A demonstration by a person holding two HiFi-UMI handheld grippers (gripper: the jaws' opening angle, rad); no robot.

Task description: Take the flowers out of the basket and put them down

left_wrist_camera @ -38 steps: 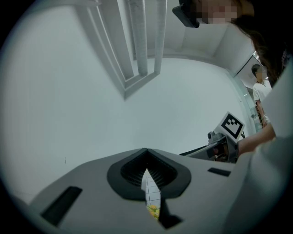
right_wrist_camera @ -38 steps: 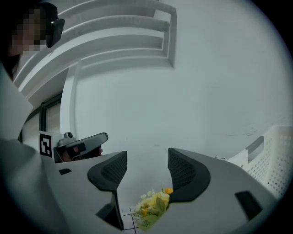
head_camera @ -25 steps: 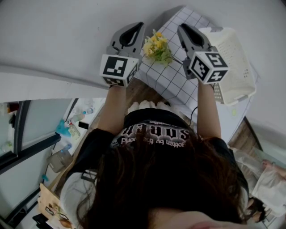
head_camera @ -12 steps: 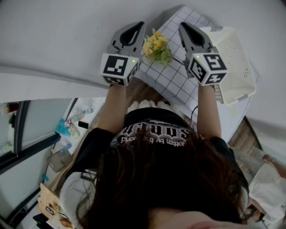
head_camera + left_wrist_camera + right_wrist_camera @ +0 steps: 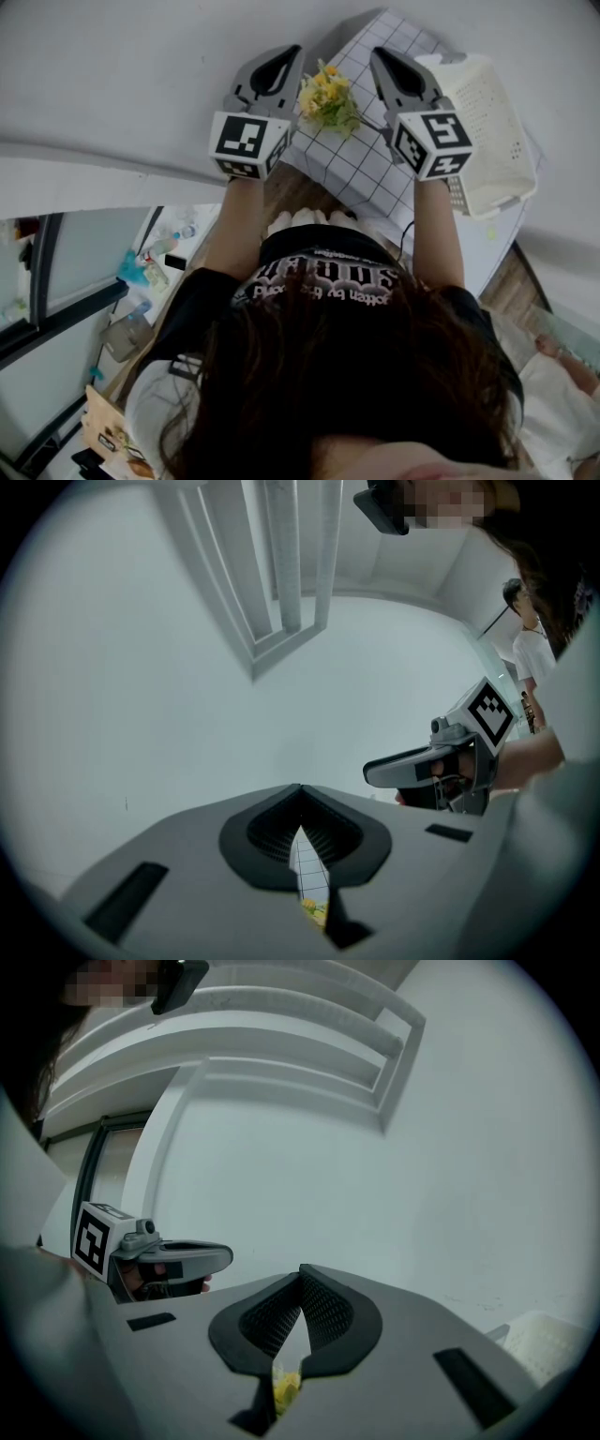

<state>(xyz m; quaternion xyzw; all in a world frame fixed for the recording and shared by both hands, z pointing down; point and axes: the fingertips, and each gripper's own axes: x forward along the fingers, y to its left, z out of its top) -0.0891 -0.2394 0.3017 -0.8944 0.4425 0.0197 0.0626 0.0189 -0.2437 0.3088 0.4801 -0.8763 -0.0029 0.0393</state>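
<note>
A bunch of yellow flowers with green leaves [image 5: 328, 98] lies on the white tiled table [image 5: 354, 167], between my two grippers and touched by neither. The left gripper [image 5: 292, 52] is held level to the left of the bunch, jaws shut and empty. To the right of the bunch, the right gripper [image 5: 379, 56] is also level, shut and empty. The white slatted basket [image 5: 487, 122] stands at the table's right end, beyond the right gripper. The flowers [image 5: 314, 911] show as a sliver below the jaws in the left gripper view, and the flowers [image 5: 284, 1387] likewise in the right gripper view.
A plain white wall runs behind the table. Wooden floor [image 5: 291, 192] shows in front of it, with clutter and a glass door [image 5: 56, 281] at lower left. Another person in white [image 5: 562, 375] stands at lower right.
The right gripper has rolled a little, so its marker cube has turned. The flowers, the basket and the left gripper have stayed where they were.
</note>
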